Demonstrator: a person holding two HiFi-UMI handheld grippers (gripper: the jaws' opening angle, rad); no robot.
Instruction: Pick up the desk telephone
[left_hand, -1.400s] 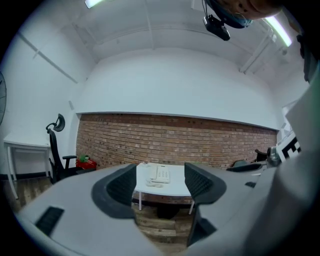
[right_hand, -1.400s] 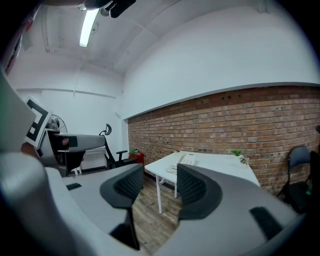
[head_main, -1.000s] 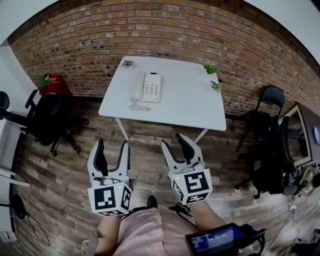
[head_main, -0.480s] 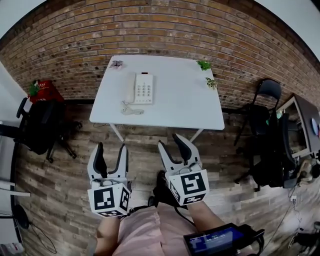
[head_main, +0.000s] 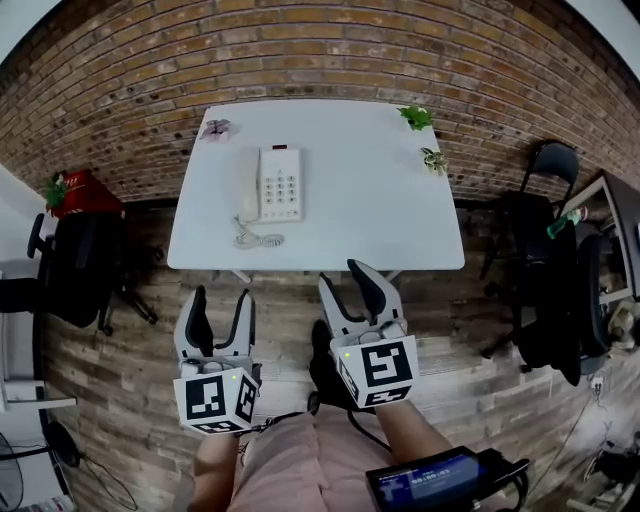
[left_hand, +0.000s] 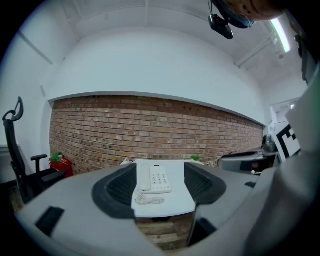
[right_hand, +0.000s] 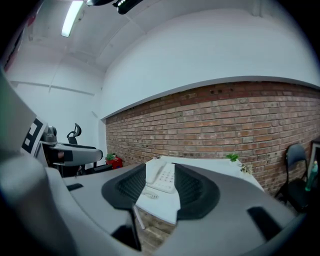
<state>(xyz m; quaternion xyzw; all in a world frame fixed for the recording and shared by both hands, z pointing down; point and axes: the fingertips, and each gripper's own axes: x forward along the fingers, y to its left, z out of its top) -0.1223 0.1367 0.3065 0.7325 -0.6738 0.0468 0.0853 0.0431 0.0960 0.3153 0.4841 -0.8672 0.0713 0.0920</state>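
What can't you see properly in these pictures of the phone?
Head view: key numbers on the desk telephone are too small to read.
Head view: the pink thing at the table corner is too small to name.
Right gripper view: jaws of the right gripper cover part of the telephone.

Count of things
One table, one desk telephone, two green plants, one pinkish plant, one left gripper, one right gripper.
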